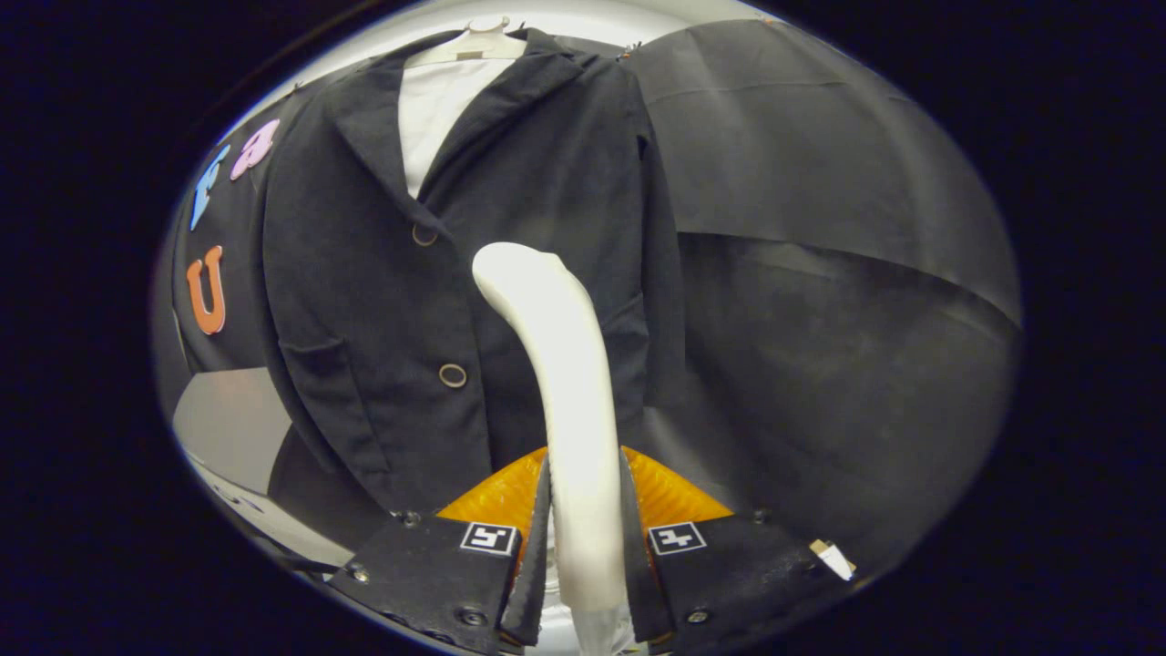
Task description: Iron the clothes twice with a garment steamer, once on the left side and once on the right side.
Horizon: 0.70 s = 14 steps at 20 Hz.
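Note:
A dark jacket hangs on a white hanger over a white shirt, against the booth's black cloth wall. Two round buttons run down its front. My gripper is shut on the white garment steamer, both fingers pressing its handle from either side. The steamer curves up and forward from between the fingers. Its head sits against or just before the jacket's right front panel, at mid height, right of the buttons. Whether it touches the cloth I cannot tell.
Black cloth hangs in folds to the right of the jacket. A pale floor or table surface shows low to the left of the jacket's hem.

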Each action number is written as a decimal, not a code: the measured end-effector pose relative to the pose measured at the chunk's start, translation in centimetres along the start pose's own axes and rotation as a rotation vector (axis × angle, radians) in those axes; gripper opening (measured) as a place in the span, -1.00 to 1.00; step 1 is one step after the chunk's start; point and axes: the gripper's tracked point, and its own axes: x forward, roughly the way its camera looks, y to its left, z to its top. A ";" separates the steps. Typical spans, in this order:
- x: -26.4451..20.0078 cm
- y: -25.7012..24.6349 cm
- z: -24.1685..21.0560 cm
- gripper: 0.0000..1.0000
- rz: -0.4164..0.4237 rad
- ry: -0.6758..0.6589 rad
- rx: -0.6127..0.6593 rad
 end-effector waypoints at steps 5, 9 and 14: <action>0.7 0.0 -1.4 -0.21 0.003 0.029 -0.009; 1.2 0.2 -2.9 -0.21 0.005 0.045 -0.037; 2.0 0.2 -5.9 -0.21 0.029 0.103 -0.058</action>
